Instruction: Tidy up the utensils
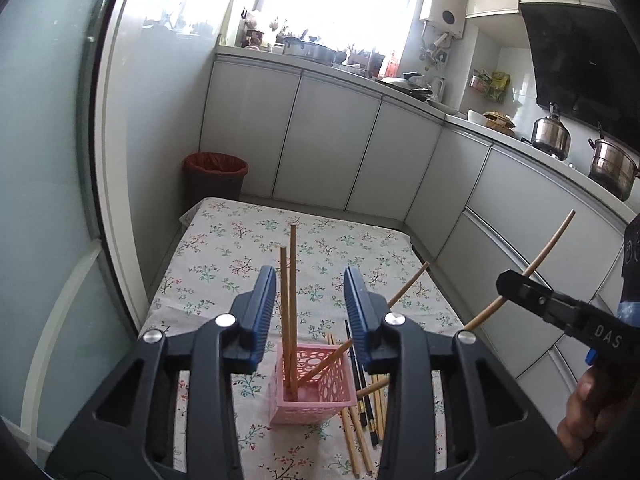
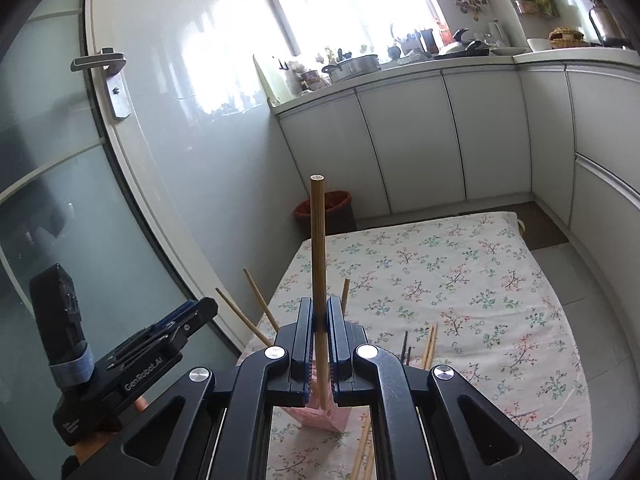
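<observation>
A pink perforated basket (image 1: 316, 396) stands on the floral tablecloth (image 1: 224, 248). Two wooden chopsticks (image 1: 290, 300) stand upright in it and a third (image 1: 404, 284) leans to the right. My left gripper (image 1: 309, 276) is open above the basket, with the upright pair between its blue pads and untouched. Loose wooden and black chopsticks (image 1: 362, 432) lie to the right of the basket. My right gripper (image 2: 320, 304) is shut on one wooden chopstick (image 2: 319, 240), held upright over the basket (image 2: 316, 418). In the left wrist view the right gripper (image 1: 520, 288) appears at the right.
A bin with a red liner (image 1: 215, 176) stands beyond the table's far left corner. White cabinets (image 1: 332, 144) run behind and along the right, with pots (image 1: 612, 168) on the counter. A glass door (image 2: 60, 160) closes off the left. A hand (image 1: 588, 412) grips the right tool.
</observation>
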A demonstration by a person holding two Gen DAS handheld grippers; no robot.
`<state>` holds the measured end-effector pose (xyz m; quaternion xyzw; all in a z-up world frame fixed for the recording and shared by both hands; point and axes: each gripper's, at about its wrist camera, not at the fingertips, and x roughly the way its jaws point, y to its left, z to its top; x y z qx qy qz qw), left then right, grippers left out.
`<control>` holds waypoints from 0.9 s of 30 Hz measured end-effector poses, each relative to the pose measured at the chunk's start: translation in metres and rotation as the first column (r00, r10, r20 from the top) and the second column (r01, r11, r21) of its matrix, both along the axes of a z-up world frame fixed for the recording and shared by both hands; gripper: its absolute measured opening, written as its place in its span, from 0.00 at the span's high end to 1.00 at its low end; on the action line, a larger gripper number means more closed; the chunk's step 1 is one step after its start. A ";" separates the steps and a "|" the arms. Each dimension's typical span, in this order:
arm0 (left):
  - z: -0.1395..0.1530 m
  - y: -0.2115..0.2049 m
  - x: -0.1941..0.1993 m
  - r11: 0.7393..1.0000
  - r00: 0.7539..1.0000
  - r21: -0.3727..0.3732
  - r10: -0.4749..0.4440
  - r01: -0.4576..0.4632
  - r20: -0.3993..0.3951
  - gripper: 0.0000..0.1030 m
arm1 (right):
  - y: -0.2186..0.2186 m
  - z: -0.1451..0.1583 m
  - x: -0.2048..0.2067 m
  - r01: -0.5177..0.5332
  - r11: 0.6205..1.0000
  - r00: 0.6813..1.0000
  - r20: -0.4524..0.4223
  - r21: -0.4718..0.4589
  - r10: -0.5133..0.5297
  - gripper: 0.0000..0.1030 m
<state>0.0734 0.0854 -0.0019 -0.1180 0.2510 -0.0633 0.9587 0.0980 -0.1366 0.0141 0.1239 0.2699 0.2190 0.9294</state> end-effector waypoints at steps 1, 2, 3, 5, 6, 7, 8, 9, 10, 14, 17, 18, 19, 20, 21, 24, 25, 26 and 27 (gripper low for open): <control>-0.001 0.001 0.000 1.000 1.000 0.000 0.013 -0.013 -0.011 0.60 | 0.002 -0.001 0.002 0.000 1.000 1.000 -0.001 0.006 0.000 0.94; -0.002 0.000 0.001 1.000 0.999 0.007 0.025 -0.025 -0.021 0.56 | 0.006 -0.003 0.004 -0.001 1.000 1.000 -0.001 0.011 0.001 0.94; -0.004 0.000 0.001 0.999 0.999 0.017 0.033 -0.032 -0.027 0.54 | 0.010 -0.007 0.008 -0.003 1.000 1.000 -0.001 0.014 0.003 0.94; -0.007 -0.002 0.004 0.998 0.998 0.039 0.044 -0.042 -0.039 0.53 | 0.016 -0.014 0.014 0.003 1.000 1.000 -0.005 0.017 -0.002 0.94; -0.009 -0.002 0.005 0.998 0.998 0.047 0.046 -0.044 -0.048 0.53 | 0.020 -0.019 0.018 0.005 1.000 1.000 -0.016 0.018 -0.005 0.94; -0.011 -0.002 0.006 0.998 0.997 0.050 0.048 -0.045 -0.058 0.53 | 0.023 -0.024 0.023 0.008 1.000 1.000 -0.028 0.018 -0.008 0.94; -0.012 -0.001 0.007 0.998 0.996 0.049 0.050 -0.046 -0.067 0.52 | 0.026 -0.028 0.026 0.010 1.000 0.999 -0.038 0.015 -0.009 0.94; -0.014 0.001 0.008 0.998 0.996 0.048 0.052 -0.049 -0.078 0.51 | 0.029 -0.032 0.029 0.011 1.000 0.999 -0.051 0.011 -0.010 0.94; -0.016 0.003 0.009 0.997 0.994 0.048 0.057 -0.052 -0.089 0.50 | 0.031 -0.036 0.032 0.010 1.000 0.998 -0.059 0.007 -0.010 0.94; -0.020 0.007 0.014 0.997 0.989 0.044 0.072 -0.067 -0.127 0.49 | 0.039 -0.049 0.041 0.011 1.000 0.996 -0.090 -0.021 -0.013 0.93; -0.022 0.007 0.014 0.997 0.988 0.040 0.073 -0.068 -0.139 0.49 | 0.040 -0.056 0.045 0.018 0.999 0.994 -0.109 -0.028 -0.021 0.93; -0.022 0.007 0.014 0.997 0.988 0.040 0.072 -0.067 -0.140 0.49 | 0.039 -0.057 0.046 0.021 0.999 0.993 -0.116 -0.025 -0.023 0.92; -0.021 0.007 0.013 0.997 0.988 0.040 0.071 -0.066 -0.140 0.49 | 0.037 -0.058 0.047 0.023 1.000 0.992 -0.120 -0.021 -0.026 0.92; -0.021 0.006 0.013 0.997 0.988 0.042 0.069 -0.064 -0.140 0.49 | 0.035 -0.058 0.048 0.027 0.999 0.992 -0.124 -0.016 -0.029 0.91; -0.020 0.005 0.013 0.997 0.988 0.042 0.067 -0.061 -0.140 0.49 | 0.033 -0.058 0.047 0.031 0.999 0.992 -0.126 -0.010 -0.032 0.90; -0.017 0.002 0.011 0.998 0.989 0.042 0.058 -0.052 -0.137 0.48 | 0.027 -0.052 0.044 0.036 0.999 0.992 -0.122 0.002 -0.035 0.86; -0.016 0.002 0.010 0.998 0.989 0.041 0.053 -0.048 -0.136 0.48 | 0.024 -0.049 0.043 0.038 0.999 0.992 -0.117 0.003 -0.038 0.85; -0.015 0.000 0.009 0.998 0.990 0.042 0.048 -0.043 -0.131 0.47 | 0.021 -0.045 0.041 0.036 0.999 0.993 -0.108 0.008 -0.035 0.83; -0.013 0.000 0.008 0.998 0.991 0.045 0.044 -0.038 -0.128 0.46 | 0.017 -0.040 0.037 0.035 0.999 0.995 -0.095 0.010 -0.034 0.82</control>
